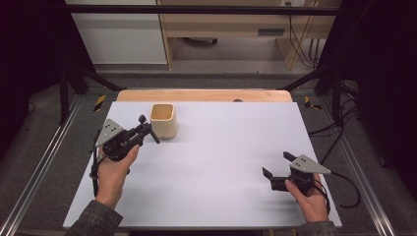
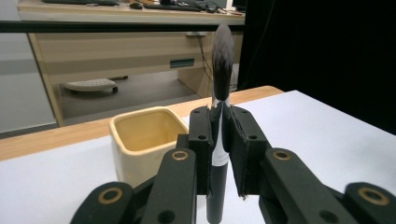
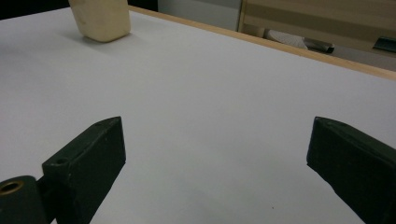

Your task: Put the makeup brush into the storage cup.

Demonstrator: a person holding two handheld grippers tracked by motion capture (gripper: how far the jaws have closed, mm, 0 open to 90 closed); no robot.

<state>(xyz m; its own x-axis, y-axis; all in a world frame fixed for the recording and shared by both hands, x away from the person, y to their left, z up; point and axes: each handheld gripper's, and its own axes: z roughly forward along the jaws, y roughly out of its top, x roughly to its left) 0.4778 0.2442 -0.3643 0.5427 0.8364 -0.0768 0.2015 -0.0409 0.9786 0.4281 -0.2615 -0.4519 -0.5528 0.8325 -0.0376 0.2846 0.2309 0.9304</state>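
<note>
The left gripper (image 1: 146, 129) sits at about nine o'clock on the white table (image 1: 221, 162), its jaws clamped on a black-handled brush (image 2: 219, 116); the brush stands upright between the pads, its dark bristles topmost; the cream cup (image 1: 163, 119) stands just beside it, toward eleven o'clock; the right gripper (image 1: 276, 169) rests near four o'clock, jaws spread wide with nothing between them.

Black tongs (image 1: 146, 129) — grey three-cornered plates, trailing cables — plaid sleeves.
</note>
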